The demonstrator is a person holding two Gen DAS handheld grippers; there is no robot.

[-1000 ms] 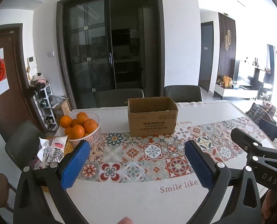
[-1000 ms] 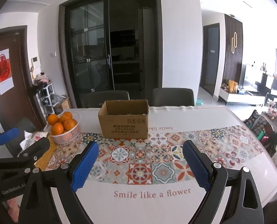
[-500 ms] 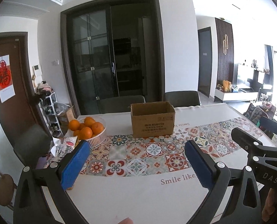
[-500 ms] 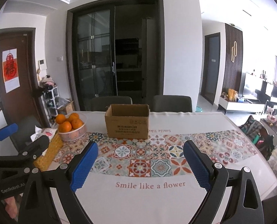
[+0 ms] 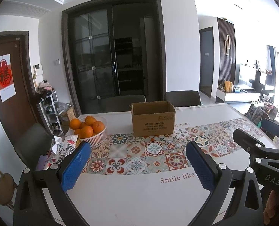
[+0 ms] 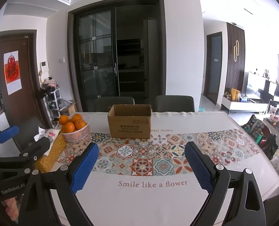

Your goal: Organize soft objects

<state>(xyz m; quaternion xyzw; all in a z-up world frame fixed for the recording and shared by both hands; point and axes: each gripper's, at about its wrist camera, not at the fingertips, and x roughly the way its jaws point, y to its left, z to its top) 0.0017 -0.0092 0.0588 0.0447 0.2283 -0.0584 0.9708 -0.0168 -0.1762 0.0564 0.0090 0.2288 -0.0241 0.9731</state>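
Note:
An open brown cardboard box [image 5: 153,119] stands on the far side of the table with the patterned cloth [image 5: 139,162]; it also shows in the right wrist view [image 6: 130,121]. Its inside is hidden. No soft object lies on the table in either view. My left gripper [image 5: 137,154] is open and empty, held above the table's near edge. My right gripper [image 6: 141,155] is open and empty beside it. The right gripper shows at the right of the left wrist view [image 5: 261,146], and the left gripper at the left of the right wrist view [image 6: 17,145].
A white basket of oranges [image 5: 91,130] stands at the far left, also in the right wrist view [image 6: 74,127]. A tissue pack [image 5: 64,146] and a yellow box [image 6: 51,153] lie by it. Dark chairs [image 5: 182,98] stand behind the table.
Both grippers have pulled back and risen from the table, so the box and oranges look smaller and farther. Both stay open.

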